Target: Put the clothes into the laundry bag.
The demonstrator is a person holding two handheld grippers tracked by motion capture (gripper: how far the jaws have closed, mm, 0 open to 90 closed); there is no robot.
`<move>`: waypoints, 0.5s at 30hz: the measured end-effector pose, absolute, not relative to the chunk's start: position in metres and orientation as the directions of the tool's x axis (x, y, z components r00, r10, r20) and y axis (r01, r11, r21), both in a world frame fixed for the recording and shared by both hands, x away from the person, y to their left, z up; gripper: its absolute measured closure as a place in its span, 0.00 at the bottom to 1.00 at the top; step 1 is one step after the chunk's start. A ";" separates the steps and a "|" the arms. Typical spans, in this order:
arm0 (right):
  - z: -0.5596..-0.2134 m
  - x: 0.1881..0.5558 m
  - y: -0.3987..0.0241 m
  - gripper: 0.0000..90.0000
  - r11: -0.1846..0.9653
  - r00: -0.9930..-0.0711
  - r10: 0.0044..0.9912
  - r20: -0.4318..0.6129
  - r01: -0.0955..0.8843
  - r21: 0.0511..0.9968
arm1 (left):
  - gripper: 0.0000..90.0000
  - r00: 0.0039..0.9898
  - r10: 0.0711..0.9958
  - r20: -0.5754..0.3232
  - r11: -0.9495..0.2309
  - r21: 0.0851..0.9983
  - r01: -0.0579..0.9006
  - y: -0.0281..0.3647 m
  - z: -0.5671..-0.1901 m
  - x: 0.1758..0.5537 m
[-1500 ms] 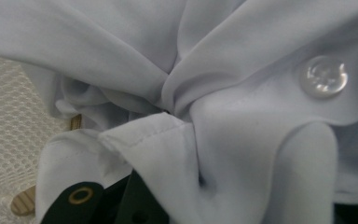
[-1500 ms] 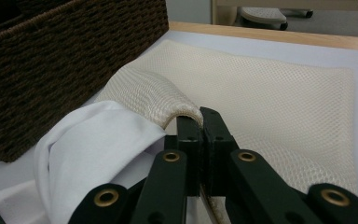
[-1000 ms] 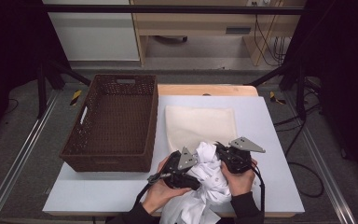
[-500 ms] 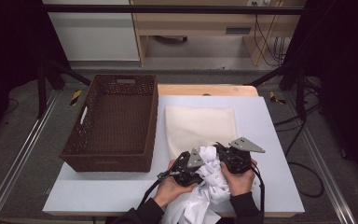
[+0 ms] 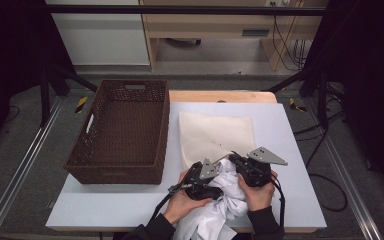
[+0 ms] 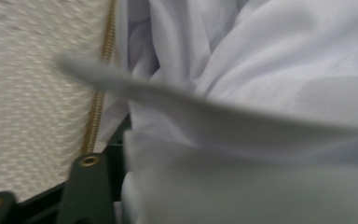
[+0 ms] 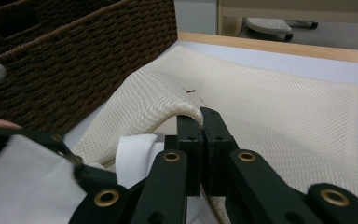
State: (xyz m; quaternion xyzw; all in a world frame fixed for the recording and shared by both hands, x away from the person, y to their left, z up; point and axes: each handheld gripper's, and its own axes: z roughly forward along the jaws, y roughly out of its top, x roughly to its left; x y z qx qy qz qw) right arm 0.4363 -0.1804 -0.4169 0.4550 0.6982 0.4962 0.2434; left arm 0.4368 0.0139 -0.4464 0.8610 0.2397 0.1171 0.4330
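Observation:
A cream mesh bag [image 5: 215,132] lies flat on the white table [image 5: 105,205]. My right gripper [image 7: 200,116] is shut on the bag's near edge and holds it up as a raised flap [image 7: 158,93]. A crumpled white garment [image 5: 220,205] is bunched at the bag's mouth and hangs over the table's front edge. My left gripper [image 5: 219,169] is buried in that garment beside the bag's gold zipper [image 6: 98,93]. Its jaws have just been opening, and white cloth [image 6: 261,70] drapes loosely over and between them.
A dark brown wicker basket [image 5: 125,170] stands on the table to the left, close to the bag's left edge [image 7: 74,60]. Bare table lies to the right of the bag. Black frame legs and cables stand beyond the table's sides.
My left gripper has edged a little to the right, deeper into the white garment at the bag's mouth. The right gripper has kept still with the bag's edge in it.

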 end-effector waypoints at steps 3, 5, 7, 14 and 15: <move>-0.417 0.436 -0.182 0.98 0.096 -0.465 0.878 0.108 0.393 0.914 | 0.29 0.859 0.511 0.017 -0.505 0.815 0.284 0.024 -0.434 0.428; -0.418 0.436 -0.182 0.98 0.093 -0.463 0.879 0.111 0.394 0.914 | 0.24 0.863 0.504 0.012 -0.491 0.827 0.275 0.033 -0.425 0.421; -0.418 0.436 -0.182 0.98 0.094 -0.463 0.880 0.109 0.395 0.914 | 0.23 0.865 0.502 0.006 -0.467 0.843 0.265 0.040 -0.416 0.416; -0.417 0.436 -0.181 0.98 0.091 -0.465 0.878 0.114 0.395 0.914 | 0.69 0.865 0.499 -0.051 -0.441 0.845 0.304 0.039 -0.414 0.415; -0.417 0.436 -0.181 0.98 0.089 -0.465 0.878 0.115 0.393 0.915 | 0.74 0.868 0.493 -0.059 -0.447 0.839 0.311 0.034 -0.420 0.416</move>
